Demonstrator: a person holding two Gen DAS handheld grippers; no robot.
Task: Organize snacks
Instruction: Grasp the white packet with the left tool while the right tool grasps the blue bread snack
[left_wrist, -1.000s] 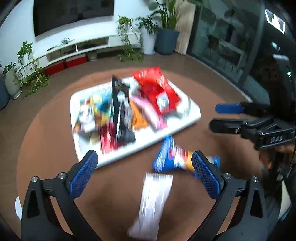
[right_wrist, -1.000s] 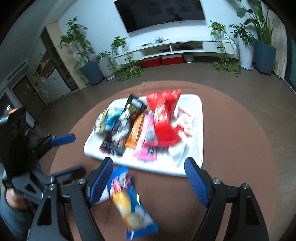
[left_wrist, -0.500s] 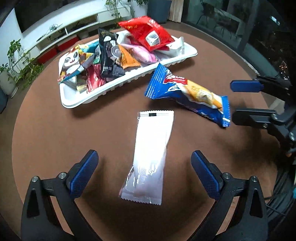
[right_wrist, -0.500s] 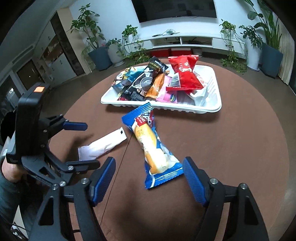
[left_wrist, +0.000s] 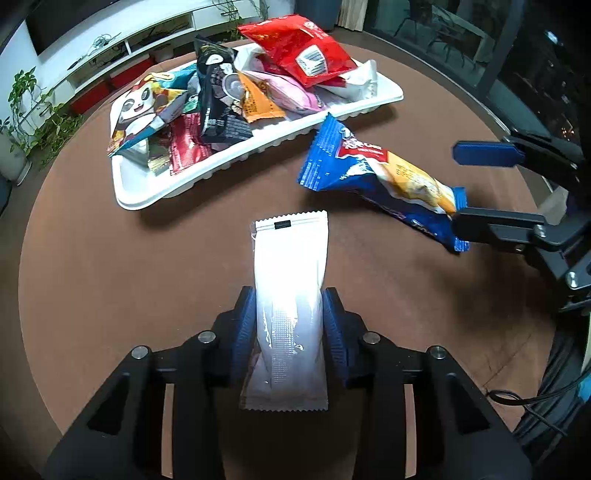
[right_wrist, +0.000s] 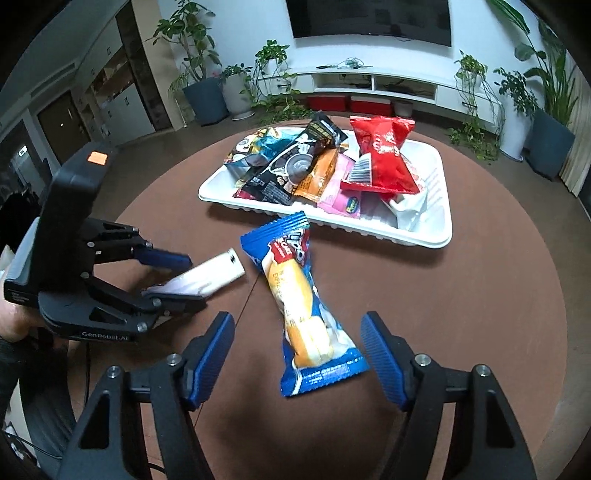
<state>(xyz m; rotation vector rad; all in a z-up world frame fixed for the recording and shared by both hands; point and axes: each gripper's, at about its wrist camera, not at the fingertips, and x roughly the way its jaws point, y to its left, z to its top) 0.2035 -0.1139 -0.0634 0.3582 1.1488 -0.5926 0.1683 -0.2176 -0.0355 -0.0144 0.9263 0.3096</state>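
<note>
A white snack packet (left_wrist: 290, 266) lies on the round brown table (left_wrist: 110, 258), pointing toward the tray. My left gripper (left_wrist: 288, 321) is closing on the packet's near half, and both blue pads press its sides; the right wrist view shows this grip (right_wrist: 190, 282) on the packet (right_wrist: 218, 275). A blue packet with a yellow cake picture (right_wrist: 295, 302) lies between the fingers of my right gripper (right_wrist: 297, 325), which stands open with neither pad touching it. In the left wrist view that gripper (left_wrist: 456, 188) straddles the blue packet's (left_wrist: 384, 177) far end.
A white tray (left_wrist: 147, 192) (right_wrist: 436, 236) at the table's far side holds several snack bags, a red one (right_wrist: 380, 162) on top. Beyond the table are a TV shelf (right_wrist: 369, 81) and potted plants. A person's hand (right_wrist: 11, 317) holds the left gripper.
My left gripper came down over the white packet and closed from wide open onto its sides. My right gripper sank over the blue packet's end, its jaws narrowing slightly.
</note>
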